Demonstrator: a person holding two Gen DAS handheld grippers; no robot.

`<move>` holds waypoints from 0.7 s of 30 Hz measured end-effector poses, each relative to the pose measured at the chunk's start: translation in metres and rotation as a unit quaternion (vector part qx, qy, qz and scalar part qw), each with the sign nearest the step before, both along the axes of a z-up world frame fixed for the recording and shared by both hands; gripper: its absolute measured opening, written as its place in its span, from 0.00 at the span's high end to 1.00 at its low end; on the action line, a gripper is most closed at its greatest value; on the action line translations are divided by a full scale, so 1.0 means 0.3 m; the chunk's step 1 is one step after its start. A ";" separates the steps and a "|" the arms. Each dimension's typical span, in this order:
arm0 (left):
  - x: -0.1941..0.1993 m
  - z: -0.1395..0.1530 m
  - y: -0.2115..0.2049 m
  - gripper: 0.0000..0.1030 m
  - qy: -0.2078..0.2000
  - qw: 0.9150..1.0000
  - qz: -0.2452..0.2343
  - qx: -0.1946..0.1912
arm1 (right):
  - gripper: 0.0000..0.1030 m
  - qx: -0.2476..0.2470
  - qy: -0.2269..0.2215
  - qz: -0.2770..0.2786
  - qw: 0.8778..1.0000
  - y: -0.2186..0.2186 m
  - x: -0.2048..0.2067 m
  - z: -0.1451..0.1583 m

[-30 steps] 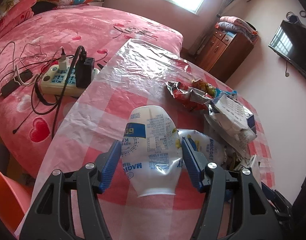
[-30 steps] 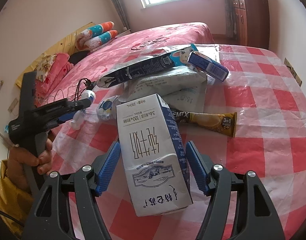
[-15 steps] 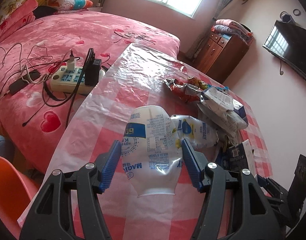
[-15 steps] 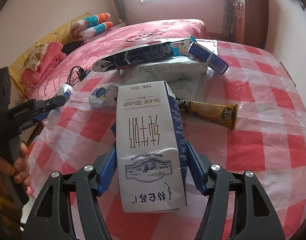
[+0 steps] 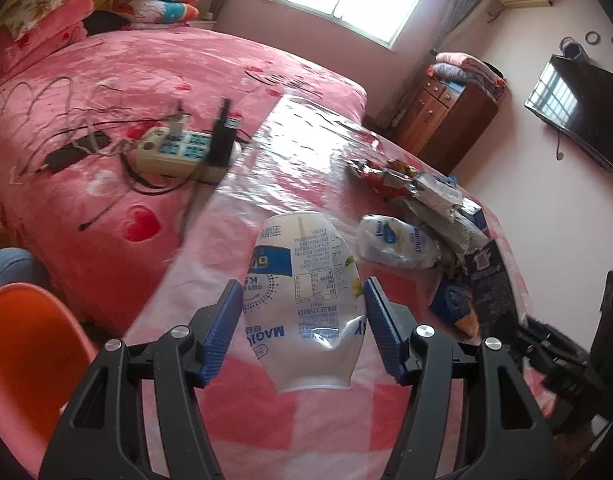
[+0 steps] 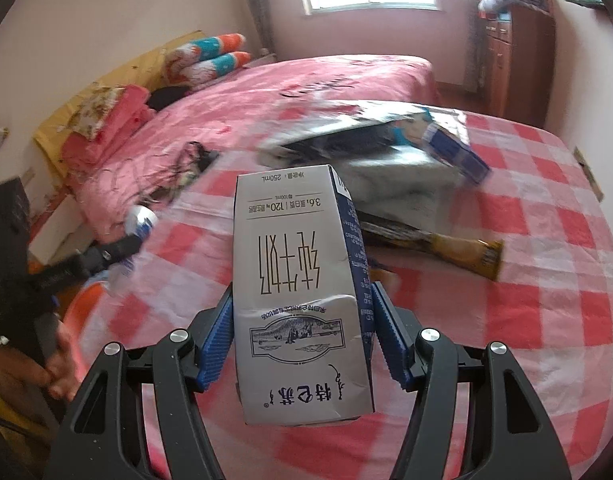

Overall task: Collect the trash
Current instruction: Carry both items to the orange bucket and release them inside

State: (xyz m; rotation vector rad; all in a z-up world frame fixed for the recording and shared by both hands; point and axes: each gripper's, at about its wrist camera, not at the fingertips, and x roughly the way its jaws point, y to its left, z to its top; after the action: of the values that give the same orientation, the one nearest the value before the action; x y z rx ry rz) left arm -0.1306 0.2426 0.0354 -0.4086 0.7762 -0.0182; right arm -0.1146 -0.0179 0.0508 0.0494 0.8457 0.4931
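My left gripper [image 5: 302, 308] is shut on a white and blue milk pouch [image 5: 304, 292] and holds it above the checked table [image 5: 306, 432]. My right gripper [image 6: 300, 320] is shut on a white milk carton [image 6: 298, 292] with Chinese print, lifted above the table [image 6: 546, 320]. A second white pouch [image 5: 398, 242], a pile of wrappers [image 5: 422, 192] and a dark box [image 5: 490, 280] lie on the table. In the right wrist view a yellow coffee sachet [image 6: 462, 252] and a blue carton [image 6: 454, 152] lie beyond the carton. The left gripper with its pouch [image 6: 138, 220] shows at the left there.
A pink bed [image 5: 106, 100] with a power strip [image 5: 182, 152] and cables lies left of the table. An orange chair [image 5: 30, 352] stands at the lower left. A wooden cabinet [image 5: 446, 116] and a wall television [image 5: 578, 108] are at the far right.
Both grippers have pulled back and up from the table with their loads. The right gripper has closed tighter on the carton. The trash pile looks farther away.
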 end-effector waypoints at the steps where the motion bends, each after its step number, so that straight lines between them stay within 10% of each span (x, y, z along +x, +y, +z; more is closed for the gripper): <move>1: -0.014 0.002 0.012 0.39 -0.001 1.000 0.004 0.002 | 0.38 0.005 0.001 0.010 1.000 0.021 -0.002 0.011; 21: -0.427 -0.176 0.548 0.38 0.066 0.975 0.209 0.037 | 0.37 0.050 0.073 0.290 0.953 0.840 -0.155 0.016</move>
State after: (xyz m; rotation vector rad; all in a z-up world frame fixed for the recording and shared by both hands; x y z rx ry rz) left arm -0.2586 0.4070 -0.0175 -0.4992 0.8062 0.4355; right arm -0.1613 0.2341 0.0555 -0.0742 0.9786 1.0958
